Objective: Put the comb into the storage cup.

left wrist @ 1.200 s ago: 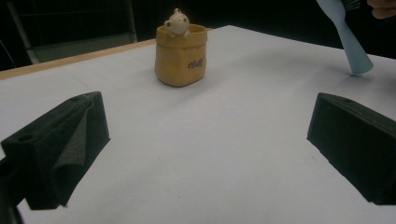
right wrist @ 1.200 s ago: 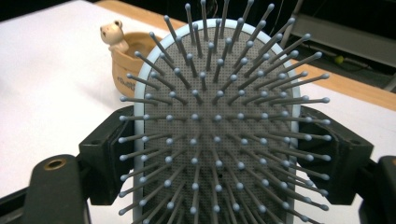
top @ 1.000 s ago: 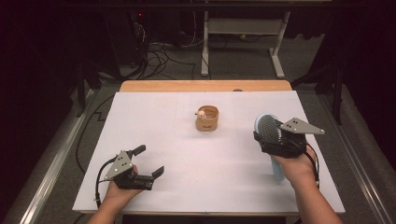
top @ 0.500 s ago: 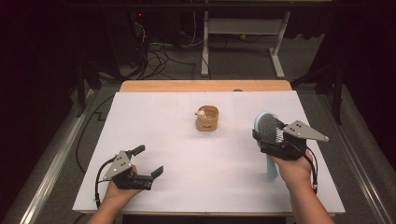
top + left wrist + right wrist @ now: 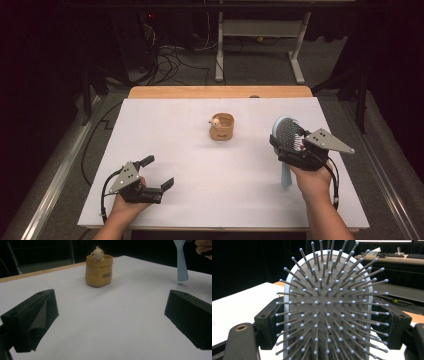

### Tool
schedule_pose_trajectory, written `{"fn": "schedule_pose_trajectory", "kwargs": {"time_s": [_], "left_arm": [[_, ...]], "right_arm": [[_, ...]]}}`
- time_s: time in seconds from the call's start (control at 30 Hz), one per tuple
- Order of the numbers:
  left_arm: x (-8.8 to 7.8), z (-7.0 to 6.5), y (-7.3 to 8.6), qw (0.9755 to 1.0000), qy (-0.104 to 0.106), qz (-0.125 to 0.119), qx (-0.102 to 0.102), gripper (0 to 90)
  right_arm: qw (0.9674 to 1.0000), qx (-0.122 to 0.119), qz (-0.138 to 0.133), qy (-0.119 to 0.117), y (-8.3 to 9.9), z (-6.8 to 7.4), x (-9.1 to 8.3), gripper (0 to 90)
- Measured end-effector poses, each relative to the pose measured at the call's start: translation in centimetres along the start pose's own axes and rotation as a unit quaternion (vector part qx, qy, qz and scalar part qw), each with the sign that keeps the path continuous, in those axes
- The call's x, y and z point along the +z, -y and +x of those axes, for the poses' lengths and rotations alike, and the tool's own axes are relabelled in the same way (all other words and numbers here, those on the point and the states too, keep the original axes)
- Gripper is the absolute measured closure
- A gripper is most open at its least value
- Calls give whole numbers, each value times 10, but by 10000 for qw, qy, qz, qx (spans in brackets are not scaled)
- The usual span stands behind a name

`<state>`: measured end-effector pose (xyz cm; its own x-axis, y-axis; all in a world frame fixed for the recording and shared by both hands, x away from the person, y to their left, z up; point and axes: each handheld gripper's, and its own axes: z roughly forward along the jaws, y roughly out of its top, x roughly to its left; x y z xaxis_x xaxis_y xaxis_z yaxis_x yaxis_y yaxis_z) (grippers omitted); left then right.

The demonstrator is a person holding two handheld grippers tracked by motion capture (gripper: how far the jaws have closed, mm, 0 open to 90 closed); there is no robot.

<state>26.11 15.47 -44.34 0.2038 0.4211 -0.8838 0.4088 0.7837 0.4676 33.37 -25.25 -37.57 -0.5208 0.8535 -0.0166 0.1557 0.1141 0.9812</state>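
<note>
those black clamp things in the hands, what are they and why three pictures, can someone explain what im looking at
A person sits at a table covered in white and holds a hand-worked tool with two black jaws in each hand. One camera hangs above and looks down on the table. The other two cameras ride on the tools and look out between the jaws.

The left gripper is open and holds nothing; its camera looks across the table at a small tan pot with a little bear figure on its rim. The right gripper is shut on the head of a light blue hairbrush, bristles facing its camera, handle pointing down to the table.
</note>
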Motion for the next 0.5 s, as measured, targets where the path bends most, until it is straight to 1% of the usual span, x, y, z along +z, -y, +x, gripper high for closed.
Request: {"fn": "schedule_pose_trajectory", "kwargs": {"time_s": [0.13,0.27,0.37,0.4,0.5], "left_arm": [[0,0,0,10000,3,20,1,1],[0,0,0,10000,-8,12,-7,1],[1,-1,1,10000,-10,16,49,1],[1,-2,1,10000,-31,23,25,1],[1,-7,4,9999,18,75,67,1]], "right_arm": [[10000,52,-58,-8,-1,0,1,207],[9999,36,-142,2,-3,2,3,207],[9998,14,-192,-22,-3,6,5,207],[9998,-8,-208,-27,-3,8,5,207],[9996,-48,-270,-67,-4,14,9,207]]}}
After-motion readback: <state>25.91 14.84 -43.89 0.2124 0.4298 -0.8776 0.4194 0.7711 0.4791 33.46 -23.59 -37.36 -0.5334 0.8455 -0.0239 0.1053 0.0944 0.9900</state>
